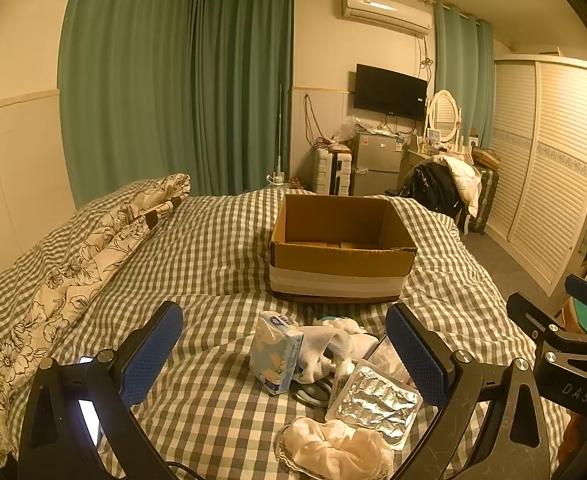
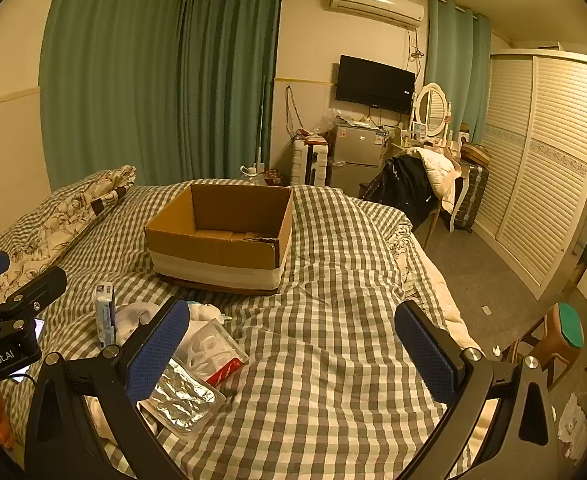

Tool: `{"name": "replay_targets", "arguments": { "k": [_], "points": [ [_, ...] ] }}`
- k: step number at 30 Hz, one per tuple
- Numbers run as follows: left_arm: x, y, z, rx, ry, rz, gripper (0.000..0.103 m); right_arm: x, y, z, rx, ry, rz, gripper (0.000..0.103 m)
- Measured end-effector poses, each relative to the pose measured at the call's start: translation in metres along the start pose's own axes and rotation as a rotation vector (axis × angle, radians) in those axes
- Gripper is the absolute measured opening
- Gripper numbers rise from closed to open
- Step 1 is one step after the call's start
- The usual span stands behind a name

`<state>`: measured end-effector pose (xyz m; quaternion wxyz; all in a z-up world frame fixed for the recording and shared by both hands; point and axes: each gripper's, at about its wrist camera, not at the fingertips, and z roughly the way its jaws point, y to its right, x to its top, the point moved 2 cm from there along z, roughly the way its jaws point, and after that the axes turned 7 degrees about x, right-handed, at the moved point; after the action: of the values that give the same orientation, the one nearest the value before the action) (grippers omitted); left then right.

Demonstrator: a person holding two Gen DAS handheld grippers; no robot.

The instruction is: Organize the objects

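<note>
Crumpled cloth (image 1: pixel 335 446) and foil tray (image 1: pixel 377 404) sit right between the wide-open left hand-held gripper (image 1: pixel 283 354), cardboard box (image 1: pixel 341 248) at 12 o'clock, right hand-held gripper (image 2: pixel 293 354) also open, empty.

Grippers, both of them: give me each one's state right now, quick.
Left gripper: open, holding nothing, over the small items on the grey-and-white checked bedspread.
Right gripper: open, holding nothing, over bare bedspread.
</note>
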<state>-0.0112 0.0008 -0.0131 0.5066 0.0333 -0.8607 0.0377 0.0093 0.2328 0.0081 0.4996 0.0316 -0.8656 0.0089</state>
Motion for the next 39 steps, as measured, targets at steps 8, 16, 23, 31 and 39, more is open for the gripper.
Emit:
{"name": "replay_targets", "arguments": {
  "k": [8, 16, 23, 31, 39],
  "points": [
    [0.0, -0.001, 0.0, 0.0, -0.001, -0.001, 0.103, 0.0, -0.004, 0.001, 0.001, 0.0, -0.009, 0.103],
    [0.002, -0.002, -0.001, -0.008, 0.002, -0.005, 0.103, 0.001, -0.005, -0.001, 0.006, 0.002, -0.01, 0.103],
    [0.003, 0.002, -0.006, -0.01, 0.008, 0.003, 0.103, 0.002, -0.007, -0.005, 0.016, 0.009, -0.009, 0.103],
    [0.005, 0.004, -0.016, -0.021, 0.021, 0.011, 0.103, 0.004, -0.006, -0.013, 0.016, 0.02, -0.007, 0.103],
    [0.005, 0.008, -0.029, -0.035, 0.033, 0.025, 0.103, 0.005, -0.005, -0.026, 0.015, 0.038, -0.012, 0.103]
  ]
}}
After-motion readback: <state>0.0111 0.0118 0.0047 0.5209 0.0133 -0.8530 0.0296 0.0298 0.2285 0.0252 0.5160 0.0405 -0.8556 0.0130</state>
